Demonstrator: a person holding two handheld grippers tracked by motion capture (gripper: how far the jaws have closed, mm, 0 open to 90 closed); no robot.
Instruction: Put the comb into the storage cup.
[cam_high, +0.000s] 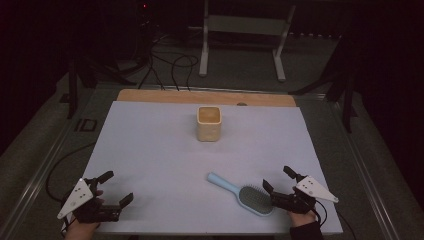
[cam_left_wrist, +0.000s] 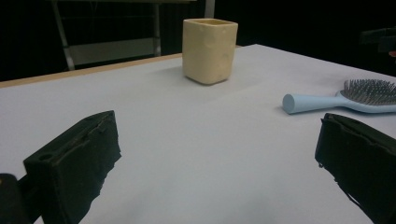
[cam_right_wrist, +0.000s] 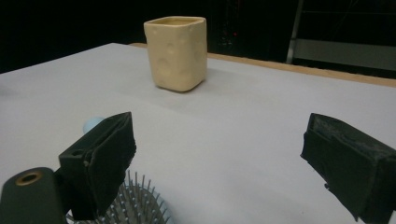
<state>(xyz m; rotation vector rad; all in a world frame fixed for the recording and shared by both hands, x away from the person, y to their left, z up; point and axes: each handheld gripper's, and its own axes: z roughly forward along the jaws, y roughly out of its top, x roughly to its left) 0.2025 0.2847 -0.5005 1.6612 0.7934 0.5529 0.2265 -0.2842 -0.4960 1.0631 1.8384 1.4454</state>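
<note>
- Nearest the high camera, at the bottom edge, sit the two hand-held grippers: the left gripper (cam_high: 114, 188) by the near left corner of the counter (cam_high: 150, 160), the right gripper (cam_high: 278, 179) by the near right corner.
- Left gripper fingers (cam_left_wrist: 77, 163) are spread wide and released, with nothing between them; bare counter lies ahead of them.
- Right gripper fingers (cam_right_wrist: 100, 158) are likewise spread and released, grasping nothing.
- Just beside the right gripper lies a light blue hairbrush (cam_high: 240, 192), flat on the counter, bristles up, its handle pointing toward the counter's middle and its head toward the right gripper.
- From the right gripper view, the bristled head (cam_right_wrist: 135, 205) sits below and just beside one finger; whether the finger touches the bristles cannot be told, but the brush is not pinched.
- Well apart from the brush, toward the far middle of the counter, a cream square cup (cam_high: 208, 123) stands upright and looks empty.
- Judged from this layout, the work seems barely begun: the brush is untouched on the counter, and nothing is in the cup.
- What likely remains is everything: closing on the brush, lifting it, and probably carrying it to the cup.
</note>
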